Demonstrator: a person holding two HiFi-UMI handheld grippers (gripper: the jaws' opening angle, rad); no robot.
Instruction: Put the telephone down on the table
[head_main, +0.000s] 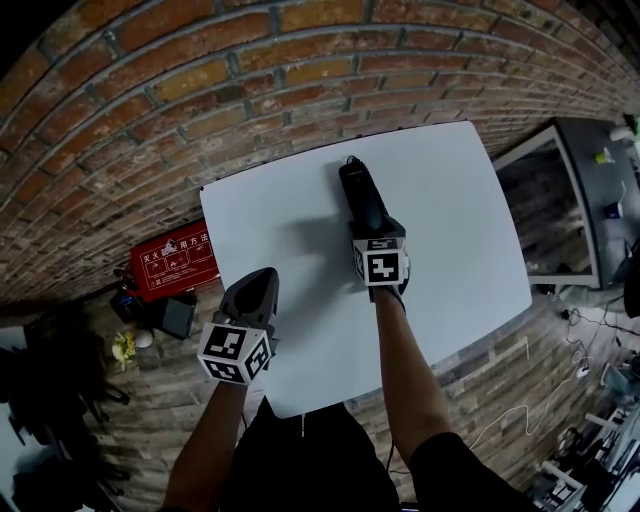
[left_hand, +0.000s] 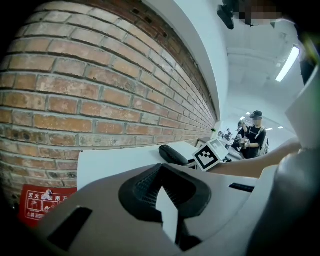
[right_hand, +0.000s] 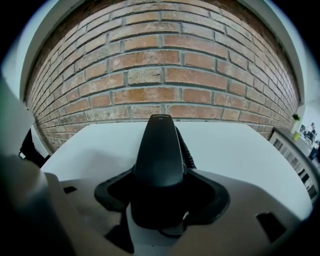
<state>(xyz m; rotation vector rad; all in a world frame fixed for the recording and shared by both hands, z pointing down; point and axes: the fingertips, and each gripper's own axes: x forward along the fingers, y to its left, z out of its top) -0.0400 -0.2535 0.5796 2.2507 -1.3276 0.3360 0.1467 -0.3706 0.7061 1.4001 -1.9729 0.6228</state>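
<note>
A black telephone handset (head_main: 362, 198) is over the middle of the white table (head_main: 460, 220), and my right gripper (head_main: 376, 228) is shut on its near end. In the right gripper view the handset (right_hand: 160, 147) points away toward the brick wall, with its coiled cord (right_hand: 188, 150) along its right side. I cannot tell whether it touches the tabletop. My left gripper (head_main: 252, 292) is over the table's front left part, shut and holding nothing. The left gripper view shows the handset (left_hand: 172, 155) lying low over the table (left_hand: 115, 162).
A brick surface (head_main: 200, 90) lies beyond the table's far edge. Left of the table lies a red box (head_main: 175, 262), and a glass-fronted cabinet (head_main: 560, 200) stands to the right. A person (left_hand: 255, 132) stands far off in the left gripper view.
</note>
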